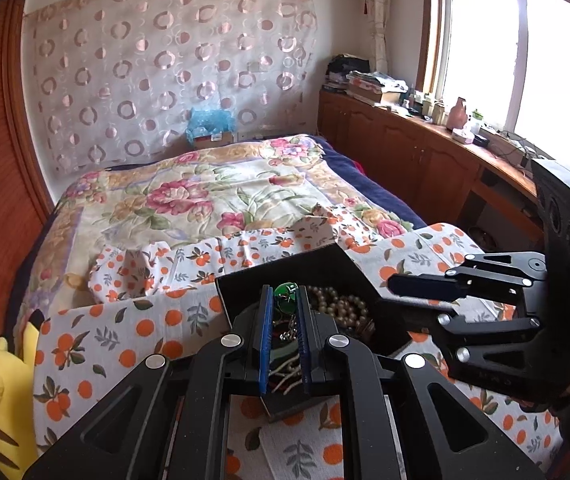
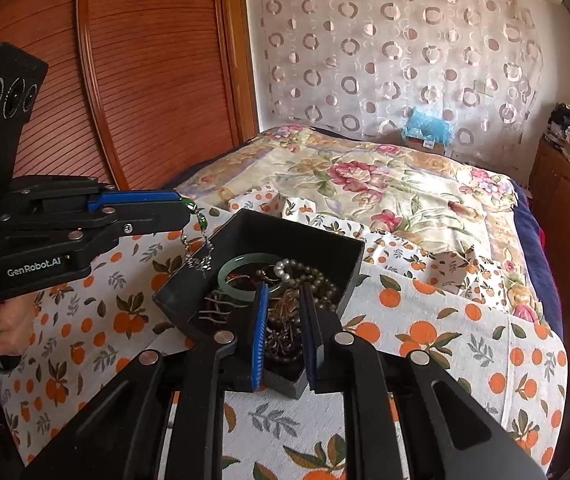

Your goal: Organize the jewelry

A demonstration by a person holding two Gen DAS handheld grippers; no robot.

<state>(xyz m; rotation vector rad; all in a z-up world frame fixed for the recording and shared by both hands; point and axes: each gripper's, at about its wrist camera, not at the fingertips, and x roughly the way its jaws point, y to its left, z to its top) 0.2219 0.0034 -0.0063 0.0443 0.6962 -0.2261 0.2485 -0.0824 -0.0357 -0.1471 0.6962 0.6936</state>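
Observation:
A black open box (image 2: pixel 349 252) full of jewelry sits on the orange-print cloth; it also shows in the left wrist view (image 1: pixel 285 276). It holds a pale green bangle (image 2: pixel 241 276), pearl strands (image 2: pixel 305 272) and dark beads. My left gripper (image 1: pixel 285 300) is shut on a green-bead chain piece (image 1: pixel 285 293). In the right wrist view the left gripper (image 2: pixel 183 206) holds that chain (image 2: pixel 199 240) dangling over the box's left rim. My right gripper (image 2: pixel 283 304) is open over the box's near side and holds nothing; it also shows in the left wrist view (image 1: pixel 397 292).
The orange-print cloth (image 2: pixel 445 340) covers a table beside a bed with a floral quilt (image 1: pixel 213 188). A yellow plush toy (image 1: pixel 1 392) lies at the left. Wooden cabinets (image 1: pixel 425 152) with clutter run under the window at the right. A wooden wardrobe (image 2: pixel 145 72) stands at the left.

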